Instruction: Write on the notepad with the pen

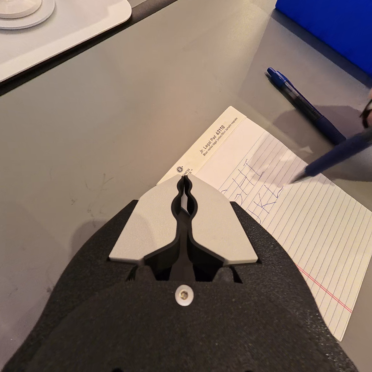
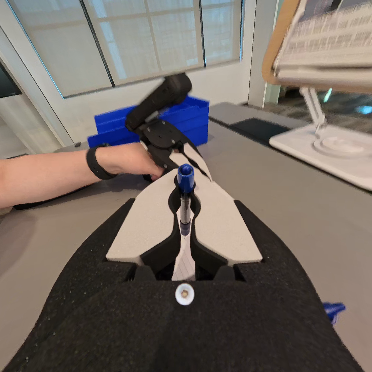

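A white lined notepad (image 1: 302,231) lies on the grey table (image 1: 120,120), with blue handwriting in its upper left part. My left gripper (image 1: 184,177) is shut and empty, its tips resting on the pad's top left corner. My right gripper (image 2: 186,181) is shut on a blue pen (image 2: 184,213), held upright between its fingers. In the left wrist view that pen (image 1: 332,159) comes in from the right, and its tip touches the paper just right of the writing. The pad's lines show between the right gripper's fingers (image 2: 183,267). The left gripper (image 2: 201,163) also shows farther off, in a hand.
A second blue pen (image 1: 302,104) lies on the table beyond the pad. A blue bin (image 1: 332,26) stands at the back. A white stand base (image 1: 50,30) sits far left, and it carries a clipboard (image 2: 322,40). A forearm with a black wristband (image 2: 60,173) rests on the table. One gripper's finger ends stand about 15 cm off the other's.
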`<state>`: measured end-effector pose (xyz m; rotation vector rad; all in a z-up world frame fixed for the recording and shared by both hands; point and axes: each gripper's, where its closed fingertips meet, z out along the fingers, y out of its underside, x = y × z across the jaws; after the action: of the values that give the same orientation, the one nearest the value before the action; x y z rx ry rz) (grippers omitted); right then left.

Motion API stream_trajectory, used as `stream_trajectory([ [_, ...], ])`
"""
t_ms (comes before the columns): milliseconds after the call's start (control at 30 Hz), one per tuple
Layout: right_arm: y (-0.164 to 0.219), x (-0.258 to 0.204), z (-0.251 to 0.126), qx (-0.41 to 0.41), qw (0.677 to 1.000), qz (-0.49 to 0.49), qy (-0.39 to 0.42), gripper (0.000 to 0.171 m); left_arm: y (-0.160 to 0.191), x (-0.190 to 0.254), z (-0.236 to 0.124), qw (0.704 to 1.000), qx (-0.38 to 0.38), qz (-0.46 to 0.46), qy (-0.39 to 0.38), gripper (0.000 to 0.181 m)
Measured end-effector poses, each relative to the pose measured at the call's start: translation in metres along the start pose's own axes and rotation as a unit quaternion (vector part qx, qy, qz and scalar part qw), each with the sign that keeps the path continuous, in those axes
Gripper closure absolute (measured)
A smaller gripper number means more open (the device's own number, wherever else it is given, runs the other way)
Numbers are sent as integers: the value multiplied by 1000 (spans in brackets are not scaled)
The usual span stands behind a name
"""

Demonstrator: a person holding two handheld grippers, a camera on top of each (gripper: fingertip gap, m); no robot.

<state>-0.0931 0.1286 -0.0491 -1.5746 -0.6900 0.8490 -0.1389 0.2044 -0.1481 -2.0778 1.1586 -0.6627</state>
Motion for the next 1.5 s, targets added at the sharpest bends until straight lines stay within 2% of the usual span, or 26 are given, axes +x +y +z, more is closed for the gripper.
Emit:
stream_trajectory([
  [100, -52, -21, -18, 93, 995, -23, -27, 167, 0, 0, 0, 1000, -1, -1, 1, 181],
  [167, -76, -29, -28, 102, 993, -52, -19, 167, 0, 0, 0, 1000, -1, -1, 2, 181],
  [467, -111, -19, -30, -16, 993, -117, 22, 167, -1, 0, 1, 1000, -1, 5, 3, 181],
  [667, -143, -28, -38, -53, 990, -130, 10, 167, -1, 0, 1, 1000, -1, 13, 5, 181],
  [800, -146, -34, -47, -20, 993, -118, -9, 167, -1, 0, 1, 1000, 0, 16, 0, 181],
  [1067, -140, -24, -58, -12, 996, -78, -34, 167, -1, 0, 1, 1000, 1, 15, -4, 181],
  [1500, -122, -22, -56, -46, 996, -66, -47, 167, -1, 0, 1, 1000, 2, 16, -8, 181],
])
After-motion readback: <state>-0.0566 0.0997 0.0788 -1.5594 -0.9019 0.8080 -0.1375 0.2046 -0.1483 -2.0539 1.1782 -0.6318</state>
